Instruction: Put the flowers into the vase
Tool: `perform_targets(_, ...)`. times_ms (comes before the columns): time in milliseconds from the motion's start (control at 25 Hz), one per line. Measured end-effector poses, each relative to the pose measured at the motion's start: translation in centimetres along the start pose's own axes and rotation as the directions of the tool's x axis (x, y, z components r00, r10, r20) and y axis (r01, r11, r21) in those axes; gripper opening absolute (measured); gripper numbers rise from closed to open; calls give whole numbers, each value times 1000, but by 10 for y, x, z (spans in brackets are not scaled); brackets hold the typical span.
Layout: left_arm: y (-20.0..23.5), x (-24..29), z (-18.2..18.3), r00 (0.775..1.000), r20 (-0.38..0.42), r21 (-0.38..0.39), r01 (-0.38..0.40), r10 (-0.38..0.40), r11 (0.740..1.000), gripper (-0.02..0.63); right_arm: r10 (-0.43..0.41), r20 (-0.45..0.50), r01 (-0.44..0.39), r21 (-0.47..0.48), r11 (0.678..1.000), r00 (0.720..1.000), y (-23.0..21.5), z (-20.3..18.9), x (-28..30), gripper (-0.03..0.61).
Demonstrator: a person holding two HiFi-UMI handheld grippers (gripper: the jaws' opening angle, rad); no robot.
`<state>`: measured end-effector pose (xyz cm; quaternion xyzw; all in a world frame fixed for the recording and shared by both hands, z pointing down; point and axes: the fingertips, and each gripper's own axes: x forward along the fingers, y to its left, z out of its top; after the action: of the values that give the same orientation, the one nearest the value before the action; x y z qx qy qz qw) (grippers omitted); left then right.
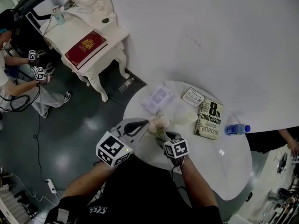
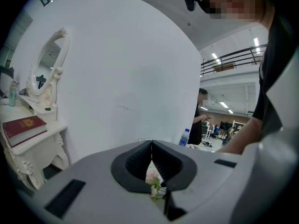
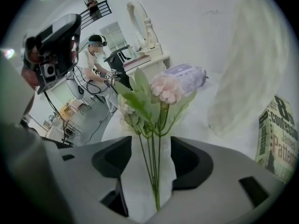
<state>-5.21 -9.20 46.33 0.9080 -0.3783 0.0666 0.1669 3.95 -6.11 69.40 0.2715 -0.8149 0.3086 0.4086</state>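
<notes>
A small bunch of pale pink artificial flowers (image 1: pixel 158 123) with green stems lies on the round white table (image 1: pixel 224 167). My right gripper (image 1: pixel 164 135) points steeply down at the stem end. In the right gripper view its jaws (image 3: pixel 152 167) stand wide apart, with the stems (image 3: pixel 154 171) running between them untouched and the blooms (image 3: pixel 166 88) beyond. A translucent white vase (image 1: pixel 186 116) stands just right of the flowers (image 3: pixel 243 78). My left gripper (image 1: pixel 145 123) hovers at the bunch's left, shut with nothing between its pads (image 2: pixel 152 155). The blooms (image 2: pixel 154 176) show beyond it.
A paperback (image 1: pixel 209 119) and a blue-capped water bottle (image 1: pixel 237 129) lie right of the vase. A plastic packet (image 1: pixel 158 98) and a small card (image 1: pixel 192 97) sit at the table's far side. A white dressing table with a red book (image 1: pixel 86 45) stands far left, near another person (image 1: pixel 9 78).
</notes>
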Motion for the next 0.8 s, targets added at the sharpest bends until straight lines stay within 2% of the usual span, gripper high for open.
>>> perform_targets(800,6,-1,-6,1000,-7,-25,-14,14,1000,11,59,-59,-58,11,998,997,6,-2,24,256)
